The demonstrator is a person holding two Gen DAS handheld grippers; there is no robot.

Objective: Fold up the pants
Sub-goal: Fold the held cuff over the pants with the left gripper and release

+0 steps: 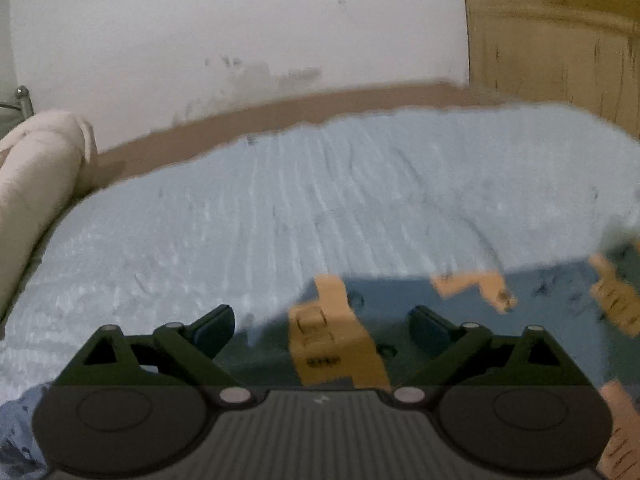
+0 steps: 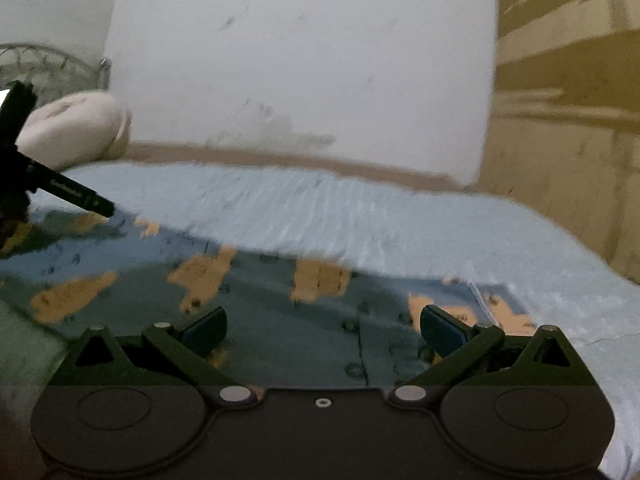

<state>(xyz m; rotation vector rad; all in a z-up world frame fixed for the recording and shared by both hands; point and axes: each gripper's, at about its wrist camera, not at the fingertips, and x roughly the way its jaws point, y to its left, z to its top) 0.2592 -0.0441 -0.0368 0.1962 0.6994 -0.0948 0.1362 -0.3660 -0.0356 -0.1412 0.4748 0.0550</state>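
The pants (image 2: 280,320) are dark blue with orange vehicle prints and lie flat on the light blue bedspread (image 2: 360,208). In the left wrist view the pants (image 1: 400,320) fill the lower right. My left gripper (image 1: 322,326) is open, its jaws wide apart just above the pants' left edge, holding nothing. My right gripper (image 2: 322,328) is open, low over the pants near their right end, holding nothing. The left gripper also shows as a dark shape at the left edge of the right wrist view (image 2: 60,188).
A cream rolled pillow (image 1: 36,176) lies at the bed's left end, also in the right wrist view (image 2: 76,132). A white wall (image 1: 240,40) runs behind the bed. A wooden cabinet (image 1: 560,40) stands at the right. A metal bed frame (image 2: 48,64) is at far left.
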